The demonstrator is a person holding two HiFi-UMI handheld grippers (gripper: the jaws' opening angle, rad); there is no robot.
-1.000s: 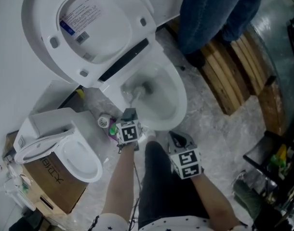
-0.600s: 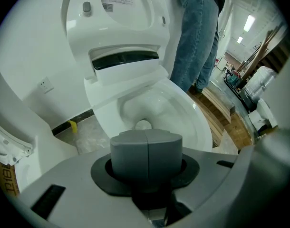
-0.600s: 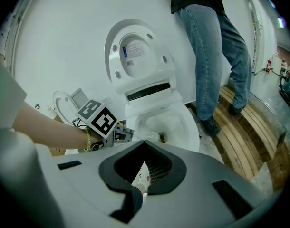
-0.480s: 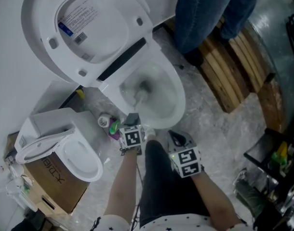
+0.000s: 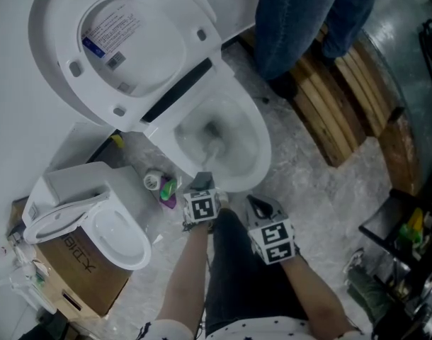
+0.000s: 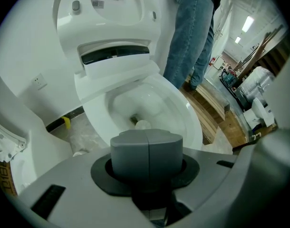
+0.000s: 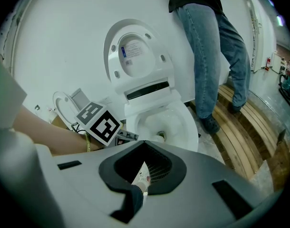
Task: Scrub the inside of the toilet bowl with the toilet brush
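The white toilet bowl stands open with its lid raised against the wall. My left gripper is at the bowl's near rim, shut on the handle of the toilet brush. The brush head is down inside the bowl near the drain. In the left gripper view the shut gripper points at the bowl, with the brush head at the bottom. My right gripper hangs beside the left one above my knee, open and holding nothing. From it I see the bowl ahead.
A person in jeans stands just right of the toilet on wooden planks. A spare toilet seat unit lies on a cardboard box at the left. A small green and purple bottle stands on the floor by the bowl.
My left gripper has shifted right and a little nearer along the bowl's rim. The brush head has swept right and nearer inside the bowl. The right gripper has hardly moved.
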